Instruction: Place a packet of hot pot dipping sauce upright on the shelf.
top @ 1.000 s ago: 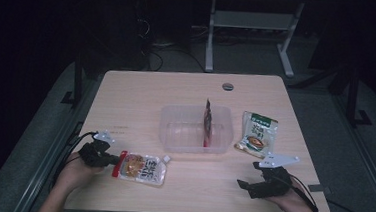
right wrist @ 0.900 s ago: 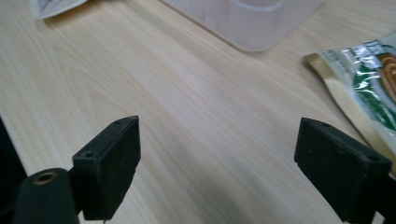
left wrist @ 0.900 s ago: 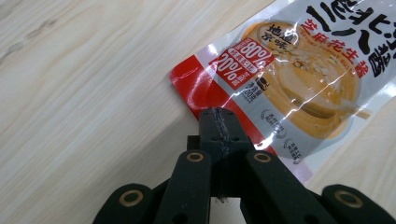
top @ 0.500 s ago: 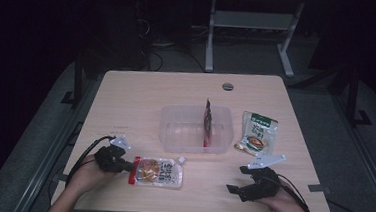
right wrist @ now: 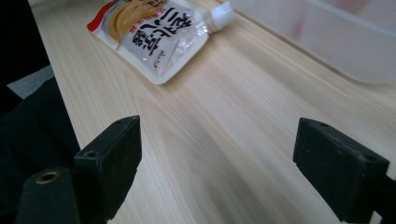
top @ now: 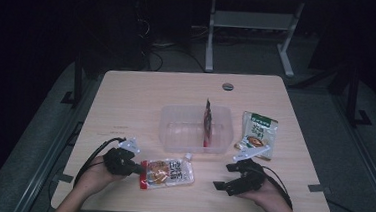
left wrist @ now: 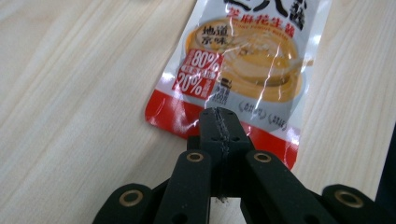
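So the left hand-held gripper (top: 139, 170) is clamped tight on the red bottom edge of the pouch (top: 167, 171), down in the lower left of the high view. The pouch lies flat on the tabletop (top: 141, 98), its white spout pointing up-right toward the bin (top: 195, 129), not quite touching it. In the left gripper view the pinched jaws come up from the bottom centre with the pouch (left wrist: 243, 70) stretching off to the top of the frame.

The right hand-held gripper (top: 228, 179) sits lower right in the high view, jaws spread wide with nothing in them, just bare wood between. In the right gripper view the pouch (right wrist: 154, 35) is off at the upper left and the bin wall (right wrist: 327, 37) at the upper right.

Room-wise: the pouch is pretty close to the near edge of the tabletop. There's a free strip of wood between the two grippers, and the whole far half behind the bin is open. A green packet (top: 258, 135) lies just right of the bin, above the right hand.
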`<action>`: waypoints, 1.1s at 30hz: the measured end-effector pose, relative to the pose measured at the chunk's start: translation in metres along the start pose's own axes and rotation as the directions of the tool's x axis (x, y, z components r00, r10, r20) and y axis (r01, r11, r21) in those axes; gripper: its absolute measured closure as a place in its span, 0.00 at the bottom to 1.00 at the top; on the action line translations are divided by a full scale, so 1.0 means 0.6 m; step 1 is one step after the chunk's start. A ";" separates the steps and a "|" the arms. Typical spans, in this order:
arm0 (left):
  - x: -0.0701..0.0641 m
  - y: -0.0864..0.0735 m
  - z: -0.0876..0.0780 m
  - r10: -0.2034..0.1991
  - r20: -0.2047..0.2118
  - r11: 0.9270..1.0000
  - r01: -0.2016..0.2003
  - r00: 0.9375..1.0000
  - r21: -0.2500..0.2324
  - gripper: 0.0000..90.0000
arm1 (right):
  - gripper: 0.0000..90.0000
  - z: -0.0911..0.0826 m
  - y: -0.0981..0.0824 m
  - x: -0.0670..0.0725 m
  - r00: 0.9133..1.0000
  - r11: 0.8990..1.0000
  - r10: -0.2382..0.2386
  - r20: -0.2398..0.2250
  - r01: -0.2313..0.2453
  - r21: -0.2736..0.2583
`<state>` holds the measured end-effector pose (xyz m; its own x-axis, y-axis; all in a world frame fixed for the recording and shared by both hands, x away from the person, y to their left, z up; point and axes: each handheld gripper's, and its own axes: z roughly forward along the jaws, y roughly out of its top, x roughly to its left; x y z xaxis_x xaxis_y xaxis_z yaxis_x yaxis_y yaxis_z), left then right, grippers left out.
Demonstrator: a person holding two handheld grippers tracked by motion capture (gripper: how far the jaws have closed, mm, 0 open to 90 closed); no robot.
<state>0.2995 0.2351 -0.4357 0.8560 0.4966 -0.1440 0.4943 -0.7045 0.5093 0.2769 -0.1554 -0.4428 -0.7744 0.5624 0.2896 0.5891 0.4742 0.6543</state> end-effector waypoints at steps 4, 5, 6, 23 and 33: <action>0.000 0.003 0.006 0.027 0.005 1.000 -0.027 1.000 0.000 1.00 | 0.17 0.028 0.020 0.010 1.000 1.000 -0.022 -0.019 0.023 0.018; 0.000 0.003 0.008 0.024 0.005 1.000 -0.024 1.000 -0.002 1.00 | 0.17 0.036 0.027 0.012 0.999 0.999 -0.031 -0.023 0.031 0.020; 0.000 0.004 0.010 0.019 0.006 1.000 -0.019 1.000 0.000 1.00 | 0.17 0.040 0.031 0.014 0.999 0.999 -0.035 -0.026 0.035 0.025; -0.003 0.005 0.023 0.026 -0.002 0.999 -0.026 1.000 0.031 1.00 | 0.35 0.104 0.068 0.008 0.990 0.999 0.015 -0.139 -0.009 0.046; 0.001 0.003 0.023 0.009 0.010 1.000 -0.009 1.000 0.022 1.00 | 0.51 0.125 0.075 0.005 0.985 0.997 0.047 -0.168 -0.035 0.073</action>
<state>0.3028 0.2270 -0.4464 0.8618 0.4852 -0.1481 0.4898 -0.7199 0.4917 0.3186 -0.0817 -0.4649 -0.7737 0.4626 0.4329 0.6310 0.5022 0.5912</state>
